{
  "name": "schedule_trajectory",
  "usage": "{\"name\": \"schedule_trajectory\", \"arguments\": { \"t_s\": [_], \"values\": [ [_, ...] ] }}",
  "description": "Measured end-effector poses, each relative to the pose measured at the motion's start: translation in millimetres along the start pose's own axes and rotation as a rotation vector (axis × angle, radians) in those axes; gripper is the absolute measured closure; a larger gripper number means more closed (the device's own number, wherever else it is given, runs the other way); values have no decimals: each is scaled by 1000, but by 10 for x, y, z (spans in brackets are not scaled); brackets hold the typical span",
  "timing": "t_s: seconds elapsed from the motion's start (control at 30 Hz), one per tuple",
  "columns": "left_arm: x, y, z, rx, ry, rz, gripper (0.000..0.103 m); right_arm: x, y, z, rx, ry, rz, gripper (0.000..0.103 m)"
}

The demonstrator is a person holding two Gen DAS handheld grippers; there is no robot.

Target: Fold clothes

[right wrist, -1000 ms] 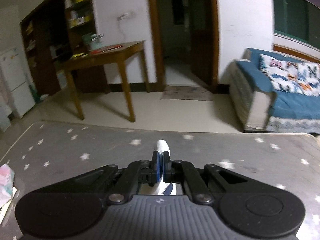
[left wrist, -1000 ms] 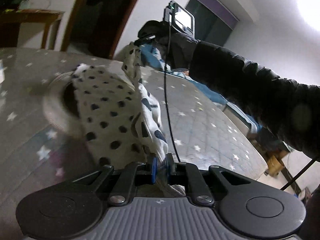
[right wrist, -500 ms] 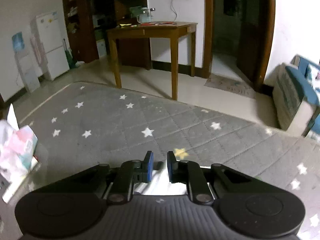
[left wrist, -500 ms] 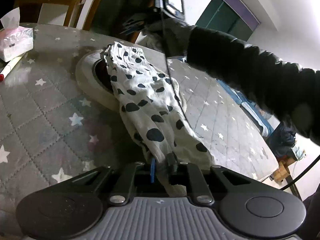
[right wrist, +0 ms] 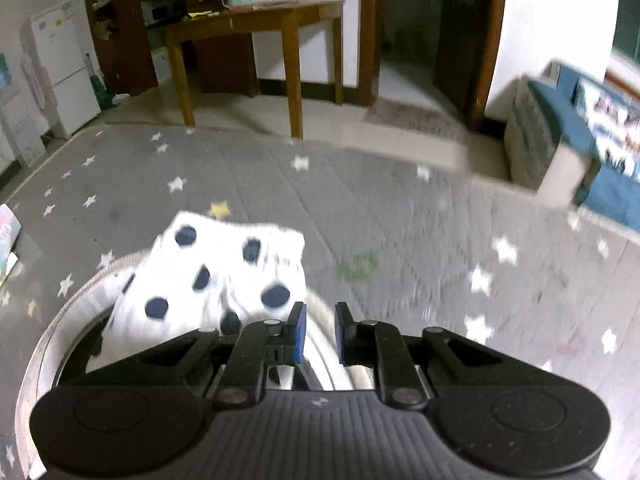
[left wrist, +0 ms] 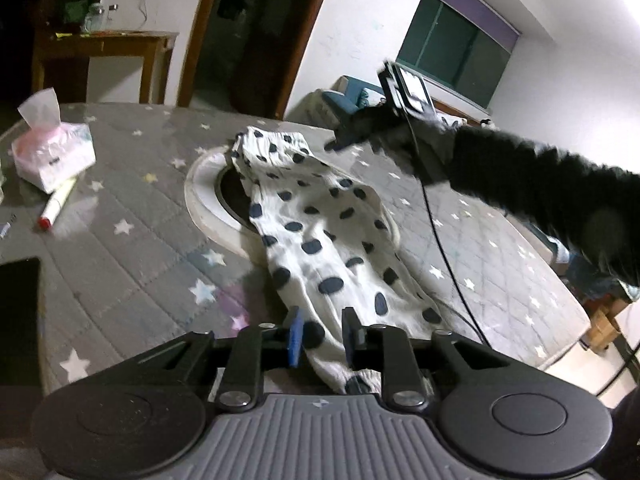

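Lying flat — spotted garment [left wrist: 320,240] | left gripper [left wrist: 320,336] parted | right gripper [right wrist: 319,330] parted

My left gripper [left wrist: 320,334] is black with one blue pad; so is my right gripper [right wrist: 320,330]. The garment [left wrist: 316,236] at twelve o'clock is white with navy dots. The quilted cover [left wrist: 120,248] is grey with white stars. The round rim [left wrist: 200,208] is off-white. At ten o'clock, the tissue pack [left wrist: 52,156] is pink and white.
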State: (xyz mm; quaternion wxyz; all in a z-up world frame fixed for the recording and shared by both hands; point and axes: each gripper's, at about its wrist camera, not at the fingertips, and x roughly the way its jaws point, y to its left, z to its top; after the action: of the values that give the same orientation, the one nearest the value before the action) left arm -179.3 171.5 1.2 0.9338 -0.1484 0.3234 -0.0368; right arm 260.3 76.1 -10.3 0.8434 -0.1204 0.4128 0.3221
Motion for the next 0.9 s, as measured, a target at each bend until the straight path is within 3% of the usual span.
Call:
{"name": "schedule_trajectory", "arguments": {
  "t_s": [0.23,0.43,0.57,0.67,0.9],
  "values": [
    [254,-240,188,55,1,-50,79,43,-150,-242,44,48,100,89],
    [686,-622,266,153,28,-113,69,-288,-269,-490,21,64,194,87],
    [942,-835,248,210,63,-138,68,-486,-354,-666,2,62,244,87],
    [1066,-889,260,215,70,-131,68,-633,-417,-796,-13,60,281,87],
    [1180,-857,312,192,86,-65,66,-672,-484,-981,-80,39,266,86]
  ]
}}
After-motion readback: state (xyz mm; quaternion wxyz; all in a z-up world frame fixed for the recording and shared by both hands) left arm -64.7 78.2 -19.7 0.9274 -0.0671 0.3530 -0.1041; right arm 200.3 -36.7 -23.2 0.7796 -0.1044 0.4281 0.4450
